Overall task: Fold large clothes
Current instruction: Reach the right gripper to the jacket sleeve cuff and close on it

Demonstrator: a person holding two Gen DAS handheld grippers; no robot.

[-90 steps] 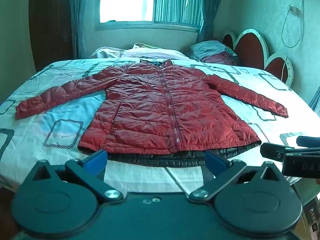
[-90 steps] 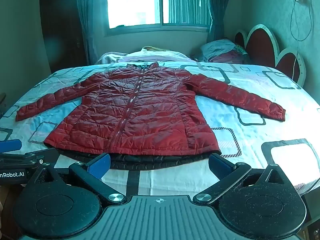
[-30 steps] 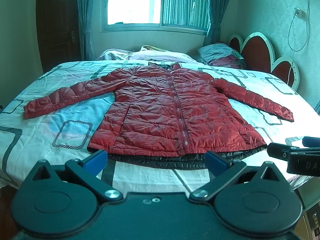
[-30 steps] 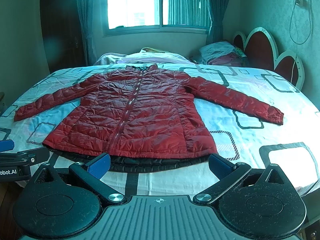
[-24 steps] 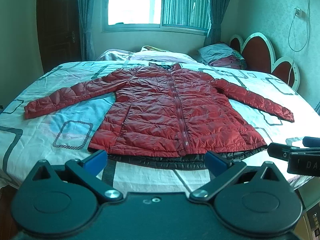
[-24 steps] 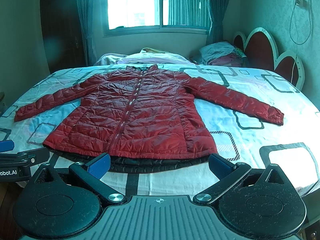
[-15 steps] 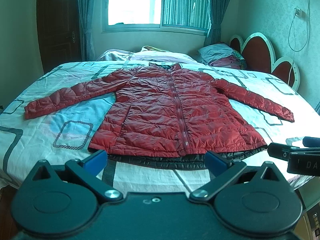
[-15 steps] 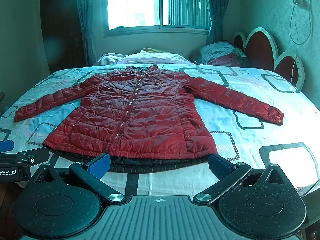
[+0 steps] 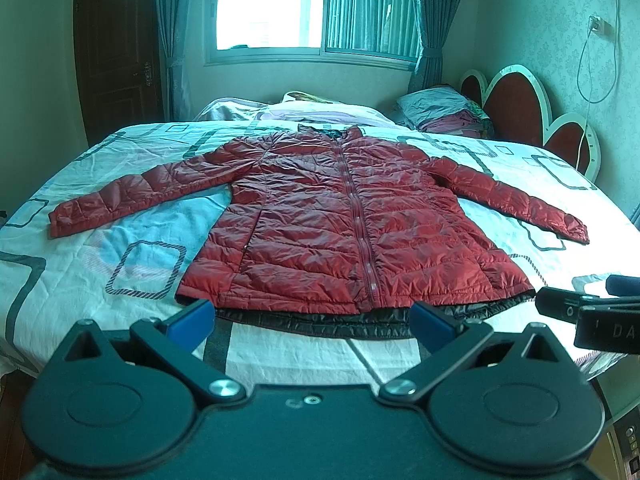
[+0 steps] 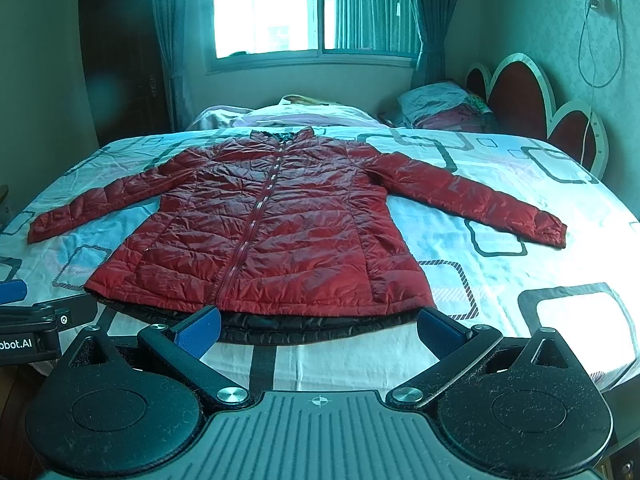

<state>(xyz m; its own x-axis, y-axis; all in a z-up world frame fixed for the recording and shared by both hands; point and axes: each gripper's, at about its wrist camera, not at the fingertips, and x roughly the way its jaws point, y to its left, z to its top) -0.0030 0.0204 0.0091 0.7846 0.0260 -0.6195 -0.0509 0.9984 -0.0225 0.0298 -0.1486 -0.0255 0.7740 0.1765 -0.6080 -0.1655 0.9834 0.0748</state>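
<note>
A red quilted jacket (image 9: 352, 228) lies flat and face up on the bed (image 9: 80, 264), its front closed, collar toward the window (image 9: 316, 8) and hem toward the cameras. At the far left its one sleeve runs out across the patterned sheet, the cuff well apart from any finger.

The left gripper (image 9: 312, 318) hangs level before the near edge of the bed, its two blue fingers (image 9: 188, 318) spread wide and empty. The jacket's dark lower hem sits just beyond and between those fingertips, not touching them.

Further right, the right gripper (image 10: 318, 326) hangs in the same manner beside it, blue pads (image 10: 440, 334) spread wide, nothing between them; the hem lies just past the tips. The other sleeve stretches to the right, toward the red headboard (image 10: 520, 96), with pillows (image 10: 436, 104) behind the collar.
</note>
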